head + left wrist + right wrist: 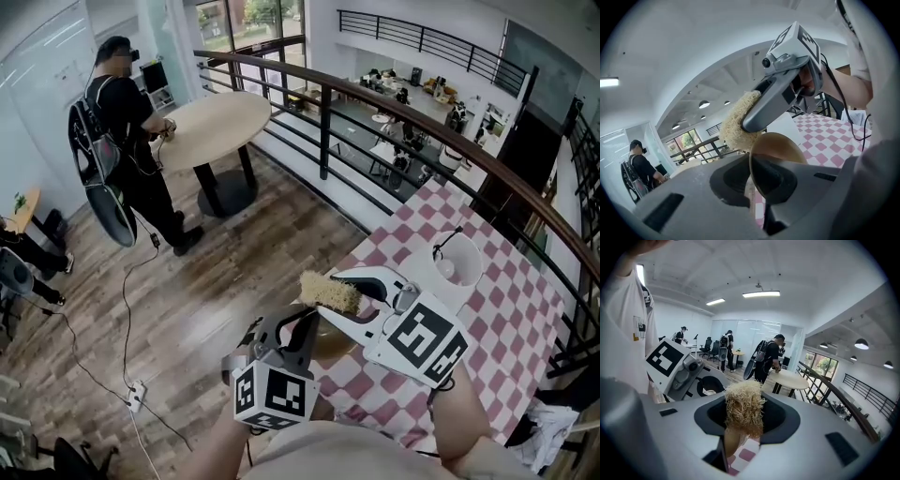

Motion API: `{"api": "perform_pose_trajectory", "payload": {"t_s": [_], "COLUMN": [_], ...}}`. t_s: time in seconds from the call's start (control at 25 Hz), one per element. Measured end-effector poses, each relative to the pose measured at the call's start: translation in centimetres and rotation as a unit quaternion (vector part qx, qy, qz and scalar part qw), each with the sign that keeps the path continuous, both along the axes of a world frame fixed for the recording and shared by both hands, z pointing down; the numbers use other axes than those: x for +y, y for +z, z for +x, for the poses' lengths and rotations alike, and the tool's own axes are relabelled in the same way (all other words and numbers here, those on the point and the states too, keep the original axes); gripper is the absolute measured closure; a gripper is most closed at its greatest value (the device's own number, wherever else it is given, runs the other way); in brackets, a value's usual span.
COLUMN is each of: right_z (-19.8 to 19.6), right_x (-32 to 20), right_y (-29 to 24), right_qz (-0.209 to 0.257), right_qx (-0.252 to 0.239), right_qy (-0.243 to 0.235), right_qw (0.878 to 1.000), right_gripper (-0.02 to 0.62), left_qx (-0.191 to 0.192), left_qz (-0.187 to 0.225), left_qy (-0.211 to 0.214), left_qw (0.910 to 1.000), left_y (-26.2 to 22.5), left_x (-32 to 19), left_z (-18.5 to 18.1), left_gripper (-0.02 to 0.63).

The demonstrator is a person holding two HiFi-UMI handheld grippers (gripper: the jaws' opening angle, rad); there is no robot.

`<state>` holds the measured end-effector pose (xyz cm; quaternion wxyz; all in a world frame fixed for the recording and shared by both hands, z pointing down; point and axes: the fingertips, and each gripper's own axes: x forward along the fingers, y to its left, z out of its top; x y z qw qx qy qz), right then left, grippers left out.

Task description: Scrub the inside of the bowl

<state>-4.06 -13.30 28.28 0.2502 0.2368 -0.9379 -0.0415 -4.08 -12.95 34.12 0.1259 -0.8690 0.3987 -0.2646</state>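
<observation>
A brown bowl [780,147] is held tilted by its rim, with my left gripper [754,185] shut on it; in the head view the bowl [330,343] shows under the right gripper. My right gripper [339,292] is shut on a pale straw-coloured fibrous scrubber [328,292]. In the left gripper view the scrubber [737,123] hangs at the bowl's upper far rim; I cannot tell whether it touches. Seen from the right gripper view, the scrubber [743,408] fills the gap between the jaws, with the bowl [731,444] just below it.
A table with a pink-and-white checked cloth [506,309] lies to the right. On it stand a white cup [457,262] and a white sheet [427,279]. A dark railing [375,103] runs behind. A person [122,103] stands at a round table [211,127] at the far left.
</observation>
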Motion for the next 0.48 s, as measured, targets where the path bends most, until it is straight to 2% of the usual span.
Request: {"api": "perform_pose_trajectory", "payload": {"t_s": [0.08,0.24,0.48], "right_z": [0.5,1.4,2.9], "right_x": [-0.4,-1.2,-1.8], "right_y": [0.2,0.8,1.3], "right_qz": [-0.001,0.009,-0.001], "right_qx": [0.004,0.016,-0.011], "right_qy": [0.007,0.027,0.046], "right_qw": [1.000,0.999,0.999], "right_gripper": [0.443,0.443,0.445], "left_qx": [0.008,0.046,0.080], "left_qz": [-0.002,-0.018,-0.034], "left_qy": [-0.004,-0.018,-0.045], "left_qw": [1.0000,0.9986,0.9952], "left_y": [-0.1,-0.6,-0.8], "left_x": [-0.2,-0.6,-1.4], "left_z": [-0.3,-1.3,-2.6], "left_gripper": [0.584,0.584,0.584]}}
